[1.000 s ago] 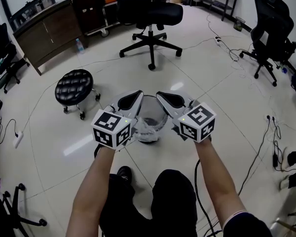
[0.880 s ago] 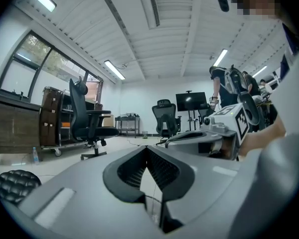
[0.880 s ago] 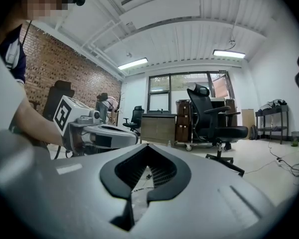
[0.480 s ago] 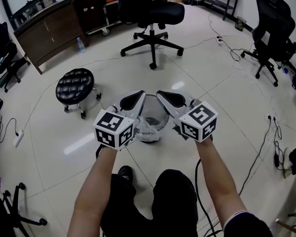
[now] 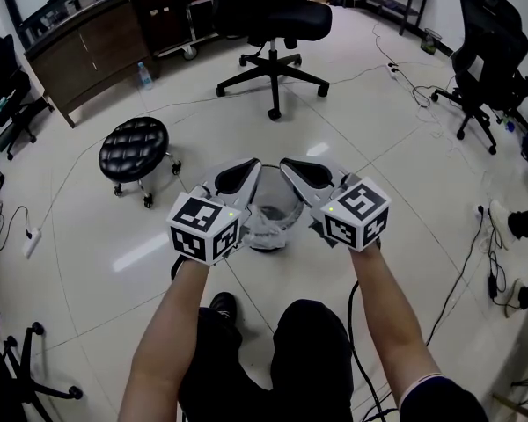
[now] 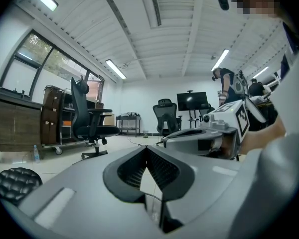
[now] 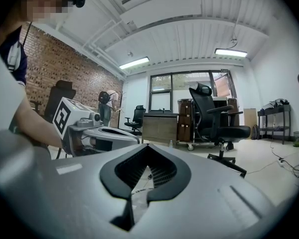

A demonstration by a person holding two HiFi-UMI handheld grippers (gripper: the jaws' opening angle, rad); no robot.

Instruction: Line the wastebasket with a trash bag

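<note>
A dark mesh wastebasket (image 5: 271, 211) stands on the floor, seen from above in the head view. A whitish trash bag (image 5: 262, 230) lies crumpled around its rim and inside it. My left gripper (image 5: 254, 164) and right gripper (image 5: 285, 163) hover side by side above the basket and partly hide it, their tips angled toward each other. In the left gripper view my left gripper (image 6: 147, 149) has its jaws together, with the right gripper's body (image 6: 205, 136) beside it. The right gripper (image 7: 148, 146) is shut too. I see nothing held in either.
A black tufted stool (image 5: 134, 150) stands to the left of the basket. A black office chair (image 5: 277, 25) is beyond it and another chair (image 5: 488, 51) is at the far right. Cables (image 5: 475, 262) trail over the floor on the right. A person's feet (image 5: 521, 222) show at the right edge.
Both grippers hold the same place over the basket. The feet at the right edge have shifted farther up the picture.
</note>
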